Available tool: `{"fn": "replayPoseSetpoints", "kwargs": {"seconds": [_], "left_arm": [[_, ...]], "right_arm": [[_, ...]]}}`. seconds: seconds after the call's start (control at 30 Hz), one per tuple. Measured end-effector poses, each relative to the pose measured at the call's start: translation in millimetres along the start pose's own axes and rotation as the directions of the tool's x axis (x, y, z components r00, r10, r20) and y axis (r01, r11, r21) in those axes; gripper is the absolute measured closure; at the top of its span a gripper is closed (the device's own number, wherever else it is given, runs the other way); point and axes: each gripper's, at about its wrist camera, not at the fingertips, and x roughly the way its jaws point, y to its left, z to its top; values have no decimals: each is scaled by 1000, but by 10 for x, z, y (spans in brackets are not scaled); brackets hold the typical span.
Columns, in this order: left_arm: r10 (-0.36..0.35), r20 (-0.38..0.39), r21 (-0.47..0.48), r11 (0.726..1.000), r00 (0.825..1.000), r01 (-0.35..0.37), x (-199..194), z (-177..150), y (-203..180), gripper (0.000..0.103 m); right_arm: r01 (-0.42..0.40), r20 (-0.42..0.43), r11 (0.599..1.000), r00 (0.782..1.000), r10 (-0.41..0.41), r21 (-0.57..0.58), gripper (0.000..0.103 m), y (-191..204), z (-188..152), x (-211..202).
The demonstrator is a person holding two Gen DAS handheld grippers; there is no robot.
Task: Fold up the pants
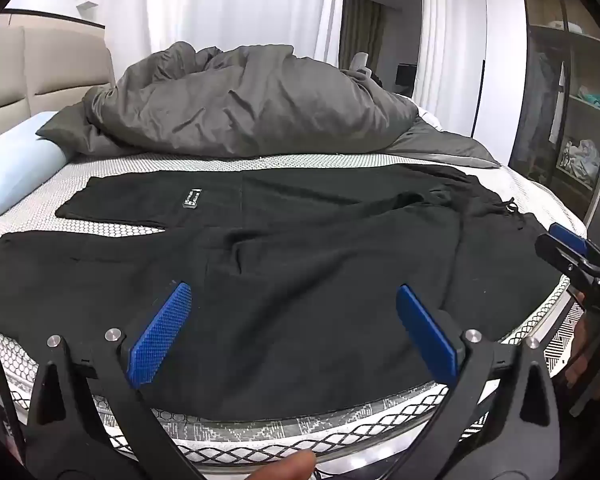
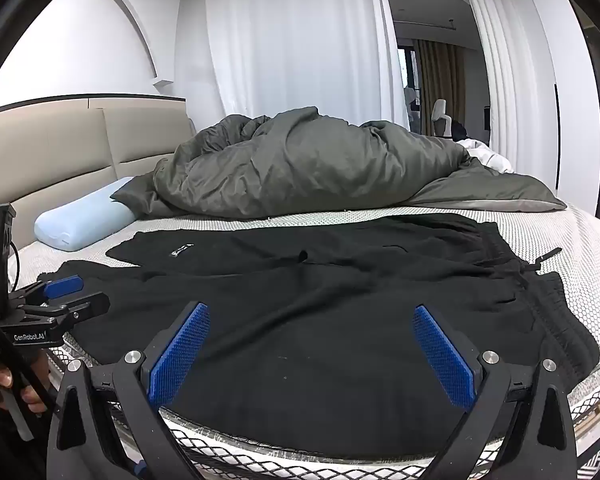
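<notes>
Black pants (image 1: 300, 248) lie spread flat on the bed's mattress (image 1: 80, 184), legs pointing left and waistband with drawstring at the right (image 2: 540, 276). A small white label (image 1: 192, 199) shows on the far leg. My left gripper (image 1: 294, 300) is open and empty, hovering over the near leg by the front edge of the bed. My right gripper (image 2: 312, 320) is open and empty, hovering over the pants nearer the waistband. Each gripper shows in the other's view: the right at the far right (image 1: 568, 252), the left at the far left (image 2: 64, 296).
A crumpled grey duvet (image 1: 244, 100) fills the far half of the bed. A light blue pillow (image 1: 16, 168) lies at the left by the beige headboard (image 2: 80, 140). White curtains hang behind. A dark glass wardrobe (image 1: 564, 100) stands at the right.
</notes>
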Motion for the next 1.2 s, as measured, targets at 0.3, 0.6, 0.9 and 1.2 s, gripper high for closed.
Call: {"fn": "replayPoseSetpoints", "kwargs": {"seconds": [0.3, 0.6, 0.9, 1.2], "left_arm": [[-2, 1, -20, 1000, 1000, 2, -1, 24, 28, 1], [-2, 5, -32, 999, 1000, 2, 26, -9, 90, 1], [-3, 3, -29, 1000, 1000, 3, 38, -1, 98, 1], [-3, 4, -30, 1000, 1000, 3, 31, 4, 103, 1]], "right_arm": [[0, 13, 1000, 1000, 0, -1, 0, 54, 0, -8], [-1, 15, 1000, 1000, 1, -1, 0, 55, -7, -6], [-2, 18, 1000, 1000, 2, -2, 0, 32, -1, -8], [-4, 16, 1000, 1000, 4, -6, 0, 42, -2, -3]]}}
